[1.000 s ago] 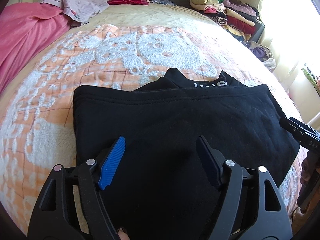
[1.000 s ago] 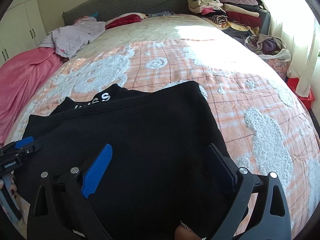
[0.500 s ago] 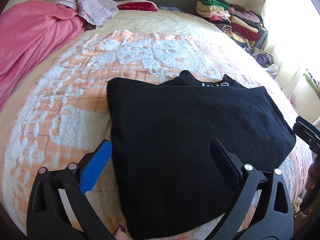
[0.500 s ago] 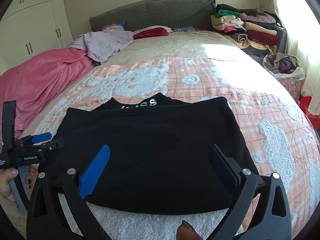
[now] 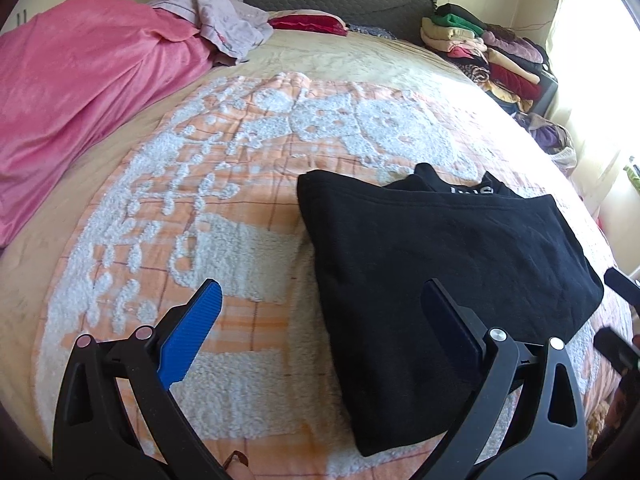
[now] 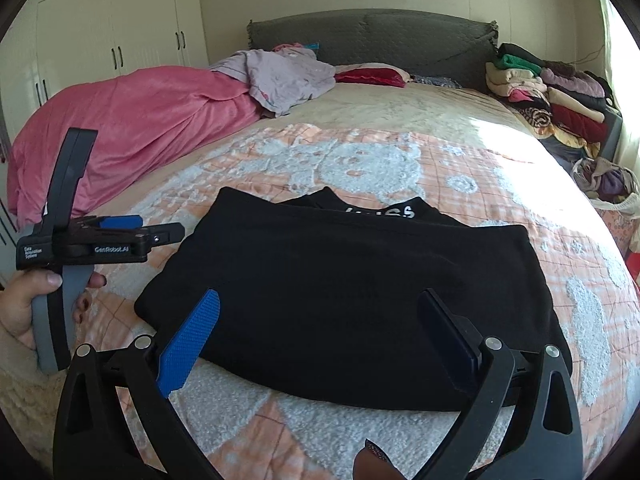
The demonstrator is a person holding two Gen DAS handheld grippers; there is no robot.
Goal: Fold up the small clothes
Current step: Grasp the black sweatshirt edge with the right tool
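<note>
A folded black garment [image 6: 352, 300] lies flat on the orange-and-white bedspread [image 6: 360, 160], toward the near side of the bed. Its fold forms a rough rectangle. The far edge runs straight across, with a collar bearing white letters [image 6: 384, 213] poking out behind it. The near edge curves along the blanket just ahead of the right gripper [image 6: 320, 334].

The right gripper hangs above that near edge, its fingers spread wide and holding nothing. The blue pad [image 6: 188, 346] sits over the garment's near left corner and the dark pad [image 6: 448, 340] over its near right part.

The left gripper [image 5: 320, 320] is likewise wide apart and empty. It straddles the garment's [image 5: 440, 272] left edge: the blue pad [image 5: 192, 332] is over bare bedspread [image 5: 240, 200], the dark pad [image 5: 448, 328] over black cloth. In the right wrist view this gripper [image 6: 132, 234] shows from the side, held in the left hand [image 6: 24, 308], off the garment's left edge and apart from it.

Bare bedspread lies open on the garment's left, beyond its far edge and to its right. Farther off, a pink blanket [image 6: 132, 128] is heaped along the left side of the bed. A lilac cloth [image 6: 280, 76] and a red pillow [image 6: 372, 76] lie near the grey headboard [image 6: 368, 36]. A stack of clothes [image 6: 548, 92] stands at the far right corner, with a bag [image 6: 604, 184] beside the bed there. White wardrobes [image 6: 112, 32] line the wall at left.
</note>
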